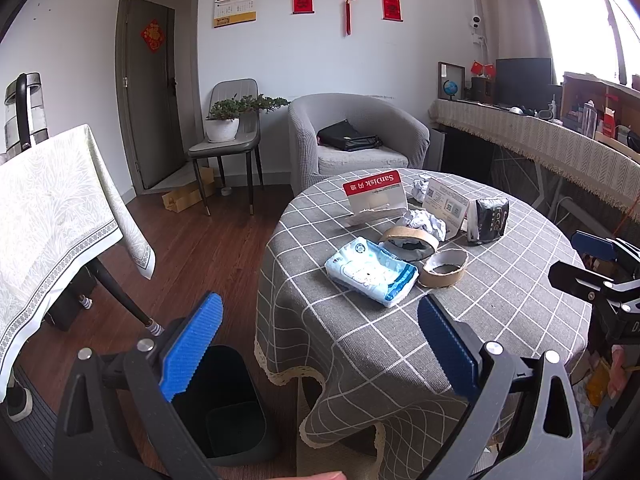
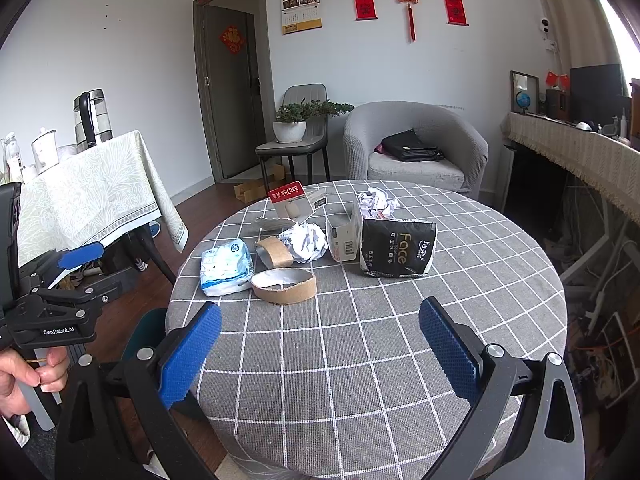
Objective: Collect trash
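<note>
Trash lies on a round table with a grey checked cloth (image 2: 400, 340): a blue-white tissue pack (image 2: 226, 266), two cardboard tape rings (image 2: 284, 284) (image 2: 274, 250), crumpled paper balls (image 2: 304, 240) (image 2: 376, 200), a small white box (image 2: 342, 234), a black "Face" tissue pack (image 2: 396, 248) and a red-white SanDisk card (image 2: 290, 200). A black bin (image 1: 224, 396) stands on the floor left of the table. My left gripper (image 1: 320, 336) hangs open above the bin and table edge, empty. My right gripper (image 2: 320, 344) is open over the near tabletop, well short of the trash.
A second table with a pale patterned cloth (image 1: 52, 216) and a kettle (image 1: 22, 112) stands at the left. Behind the round table are a grey armchair (image 1: 352, 140) holding a black bag, a chair with a potted plant (image 1: 224, 124), and a long desk (image 1: 540, 140) at the right.
</note>
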